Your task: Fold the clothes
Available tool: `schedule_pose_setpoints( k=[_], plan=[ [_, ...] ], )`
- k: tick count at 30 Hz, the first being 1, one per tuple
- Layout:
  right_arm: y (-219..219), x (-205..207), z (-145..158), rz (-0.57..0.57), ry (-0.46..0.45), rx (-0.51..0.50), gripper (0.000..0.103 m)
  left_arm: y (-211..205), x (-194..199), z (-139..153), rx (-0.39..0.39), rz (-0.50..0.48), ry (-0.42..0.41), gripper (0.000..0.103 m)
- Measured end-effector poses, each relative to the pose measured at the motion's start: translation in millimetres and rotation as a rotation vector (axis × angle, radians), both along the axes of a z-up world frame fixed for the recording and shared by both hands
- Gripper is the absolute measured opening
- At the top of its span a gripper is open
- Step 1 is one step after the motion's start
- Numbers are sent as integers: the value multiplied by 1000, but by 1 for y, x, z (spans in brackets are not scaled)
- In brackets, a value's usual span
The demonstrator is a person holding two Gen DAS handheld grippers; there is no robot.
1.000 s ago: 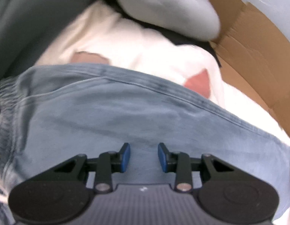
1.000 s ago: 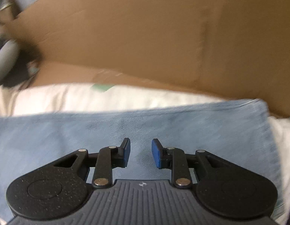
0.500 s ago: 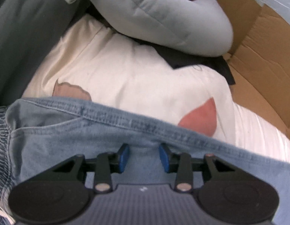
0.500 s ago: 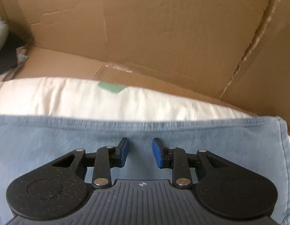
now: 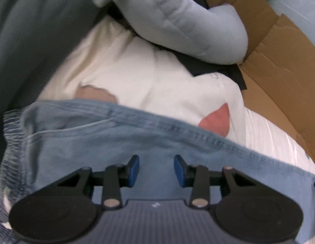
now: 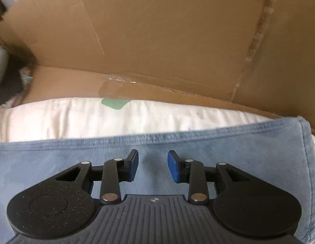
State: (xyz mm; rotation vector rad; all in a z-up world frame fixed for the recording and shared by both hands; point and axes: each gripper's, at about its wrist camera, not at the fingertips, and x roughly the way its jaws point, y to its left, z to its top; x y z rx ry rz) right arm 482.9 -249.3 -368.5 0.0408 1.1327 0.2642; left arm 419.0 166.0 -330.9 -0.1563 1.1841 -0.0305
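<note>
Right wrist view: cardboard box [image 6: 157,30] behind denim garment [image 6: 55,158], both grippers released, right gripper [image 6: 153,165] widening.

Left claw [image 5: 156,169]: gap between its blue pads wider than a second ago, nothing pinched; denim garment [image 5: 116,142] lies under it. In its view the denim's seamed edge sits lower, exposing more of the white cloth [image 5: 137,77] and grey padded garment [image 5: 177,20]. Right claw [image 6: 153,165]: jaws opening, only flat denim beneath the gap. Its view has drawn back: more cardboard box [image 6: 157,30] wall shows, and the green patch [image 6: 114,102].
</note>
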Motion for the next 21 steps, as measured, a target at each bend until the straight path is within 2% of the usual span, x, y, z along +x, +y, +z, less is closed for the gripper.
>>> schedule_pose_setpoints(
  k=[4,8,15,17,21],
  plan=[
    [-28,-27,8,51,1,8,39,30,-20,11,2,12,14,40],
    [-53,-50,12,61,4,-3,39,52,-45,21,60,-27,4,40],
    [-82,-81,0,40,28,-17,39,125,-104,22,77,91,27,40],
    [-83,-90,-5,34,21,-4,39,143,-125,14,86,143,49,31],
    [-74,-108,-12,63,-1,-13,39,165,-165,-5,101,231,92,29]
  ],
)
